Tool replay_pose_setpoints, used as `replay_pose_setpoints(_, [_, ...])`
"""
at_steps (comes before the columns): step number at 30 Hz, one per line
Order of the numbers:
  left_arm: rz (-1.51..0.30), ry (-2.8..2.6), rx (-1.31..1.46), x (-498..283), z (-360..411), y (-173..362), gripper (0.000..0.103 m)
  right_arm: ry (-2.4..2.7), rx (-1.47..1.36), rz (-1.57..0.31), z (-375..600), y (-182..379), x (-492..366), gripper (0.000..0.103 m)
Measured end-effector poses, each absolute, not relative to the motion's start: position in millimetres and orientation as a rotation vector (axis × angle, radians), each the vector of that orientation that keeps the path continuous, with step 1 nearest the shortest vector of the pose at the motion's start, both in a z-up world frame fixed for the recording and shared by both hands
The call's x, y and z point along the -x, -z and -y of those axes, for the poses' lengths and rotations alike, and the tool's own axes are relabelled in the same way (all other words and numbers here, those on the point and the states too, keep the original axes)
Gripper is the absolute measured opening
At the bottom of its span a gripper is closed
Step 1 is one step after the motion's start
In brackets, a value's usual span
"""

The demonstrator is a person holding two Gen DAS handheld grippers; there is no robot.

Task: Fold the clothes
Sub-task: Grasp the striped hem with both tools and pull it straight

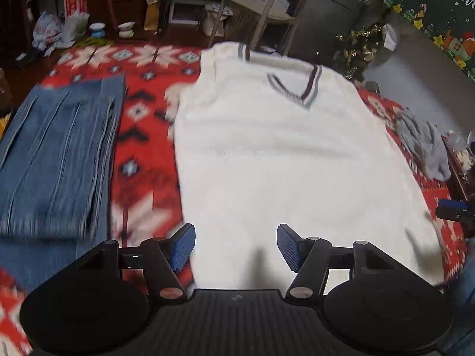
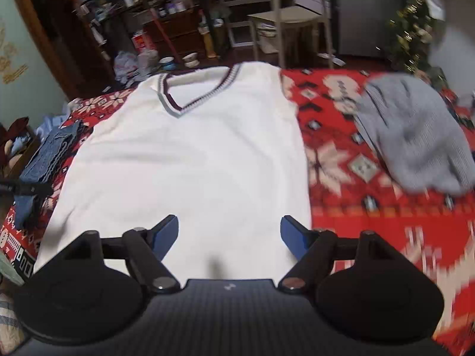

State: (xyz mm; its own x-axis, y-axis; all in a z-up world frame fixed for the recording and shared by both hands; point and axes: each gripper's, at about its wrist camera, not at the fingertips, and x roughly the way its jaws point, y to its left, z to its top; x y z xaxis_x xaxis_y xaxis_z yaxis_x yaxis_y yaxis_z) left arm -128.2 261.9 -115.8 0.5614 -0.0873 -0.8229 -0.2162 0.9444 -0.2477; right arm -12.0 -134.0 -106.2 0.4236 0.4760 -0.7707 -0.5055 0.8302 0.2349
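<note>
white knit V-neck vest (image 1: 282, 160) flat, unfolded on red patterned blanket (image 1: 142, 136) | left claw (image 1: 236, 247), right claw (image 2: 229, 238) spread over hem | pinch corners evenly

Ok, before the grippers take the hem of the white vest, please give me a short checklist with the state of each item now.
1. Left gripper open: ok, jaws stand wide apart with nothing between them.
2. Right gripper open: ok, jaws wide apart, empty.
3. White vest lies flat, V-neck at the far end: ok, no fold made yet.
4. Hem near both grippers: ok, it lies just under the fingers in both views.
5. Neighbours are apart from the vest: ok, the folded jeans and the grey knit lie beside it on the red blanket, not on it.
6. Fingers touching the cloth: cannot tell.
</note>
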Motion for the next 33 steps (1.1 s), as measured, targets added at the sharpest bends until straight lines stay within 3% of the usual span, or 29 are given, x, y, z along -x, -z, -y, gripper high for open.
replay_pose_setpoints(6, [-1.007, -0.053, 0.405, 165.3, -249.7, 127.1, 0.056, -0.568, 0.04, -1.011, 150.7, 117.4, 49.5, 0.066])
replay_pose_setpoints(15, [-1.026, -0.049, 0.435, 209.0, -240.9, 141.1, 0.052, -0.533, 0.077, -1.073, 160.4, 133.5, 90.9, 0.06])
replay_pose_setpoints(25, [-1.047, 0.017, 0.434, 224.5, -226.6, 149.2, 0.039, -0.518, 0.061, -1.124, 170.1, 143.2, 91.8, 0.047])
replay_pose_setpoints(31, [-1.044, 0.04, 0.432, 219.0, -220.7, 151.3, 0.033, -0.497, 0.065, -1.139, 172.0, 149.1, 91.0, 0.047])
replay_pose_setpoints(33, [-1.054, 0.049, 0.421, 216.9, -217.4, 152.7, 0.024, -0.489, 0.073, -1.136, 172.3, 149.2, 90.9, 0.046])
